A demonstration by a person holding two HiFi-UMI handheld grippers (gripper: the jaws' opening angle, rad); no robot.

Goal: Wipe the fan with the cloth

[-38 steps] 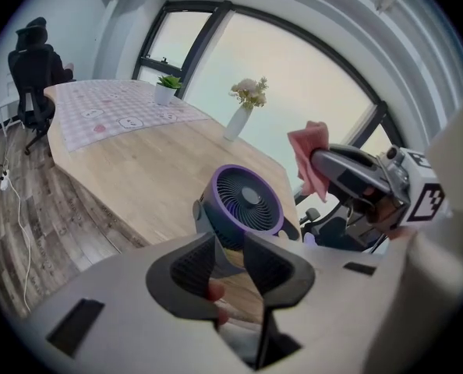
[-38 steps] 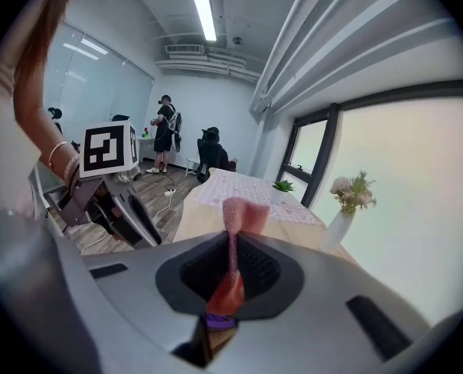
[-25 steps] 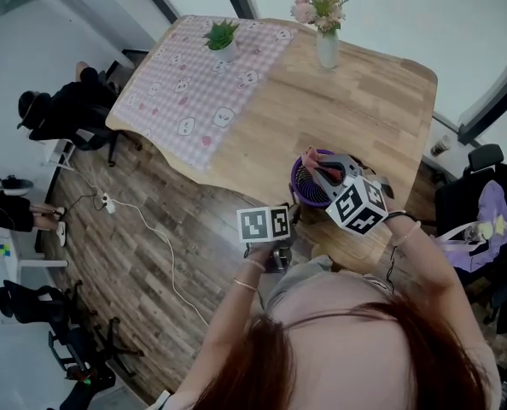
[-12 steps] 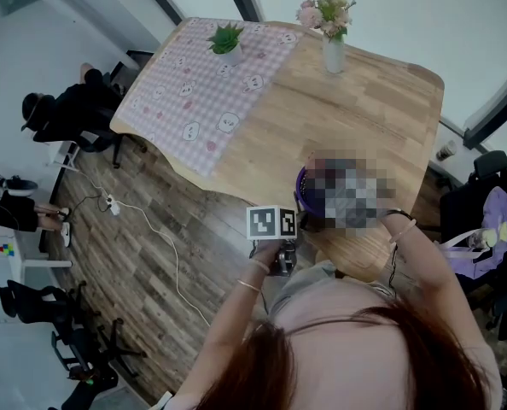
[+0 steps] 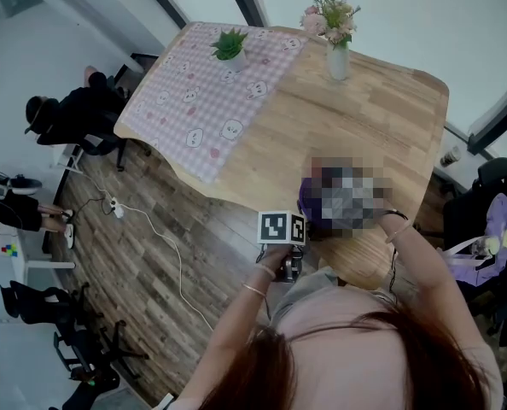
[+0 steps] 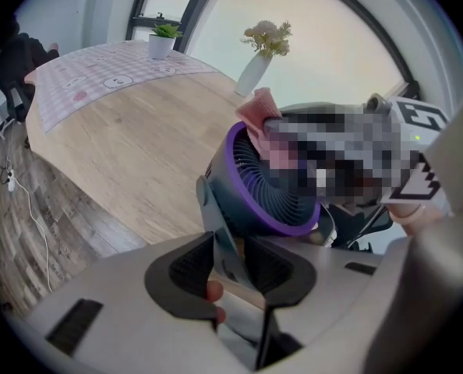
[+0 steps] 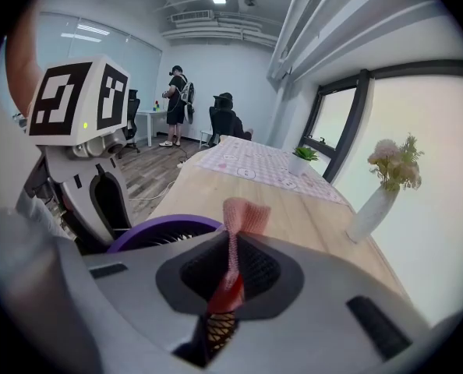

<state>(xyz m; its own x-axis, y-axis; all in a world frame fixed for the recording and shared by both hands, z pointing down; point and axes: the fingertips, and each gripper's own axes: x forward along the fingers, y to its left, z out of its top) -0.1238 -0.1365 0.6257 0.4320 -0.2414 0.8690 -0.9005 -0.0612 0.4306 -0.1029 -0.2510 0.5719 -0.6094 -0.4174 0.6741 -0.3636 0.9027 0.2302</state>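
Seen from the head view, the fan [image 5: 307,207] is standing at the 5 o'clock edge of the wooden table [image 5: 381,118]. In the left gripper view, the left gripper [image 6: 230,259] is clamping its jaws tight on the fan's stand, with a pink cloth [image 6: 256,114] touching the purple rim at 12 o'clock. In the right gripper view, the right gripper [image 7: 230,275] is pinching that cloth between closed jaws, with the rim at its 9 o'clock.
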